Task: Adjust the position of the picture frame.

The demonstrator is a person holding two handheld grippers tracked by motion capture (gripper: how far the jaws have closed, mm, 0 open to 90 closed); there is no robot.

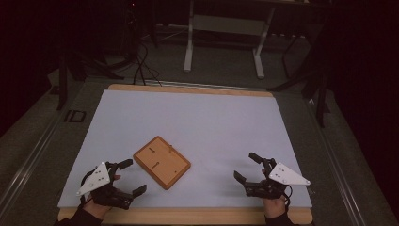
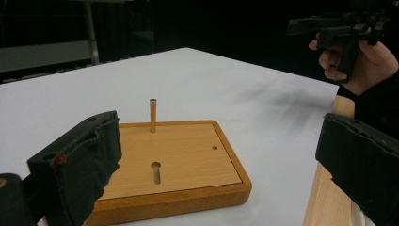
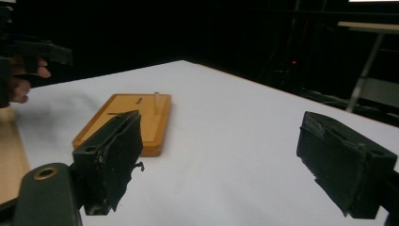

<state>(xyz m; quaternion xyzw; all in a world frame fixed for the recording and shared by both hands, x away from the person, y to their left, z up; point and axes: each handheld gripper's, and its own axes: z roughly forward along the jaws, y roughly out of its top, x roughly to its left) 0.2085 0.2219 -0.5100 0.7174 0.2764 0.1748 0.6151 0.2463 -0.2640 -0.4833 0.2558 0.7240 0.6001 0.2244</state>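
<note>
While both claws hang low over the near edge of the table [image 1: 197, 113], each stands spread wide with nothing between its jaws. From the left claw [image 1: 131, 178], one wooden board [image 1: 162, 162] lies close at about one o'clock, not touched. From the right claw [image 1: 245, 166], that board sits well apart at about nine o'clock. One thin peg [image 2: 153, 115] stands upright near the board's far edge, and one keyhole slot [image 2: 155, 172] is cut nearer the left claw. Bare white table lies between claws and board.
</note>
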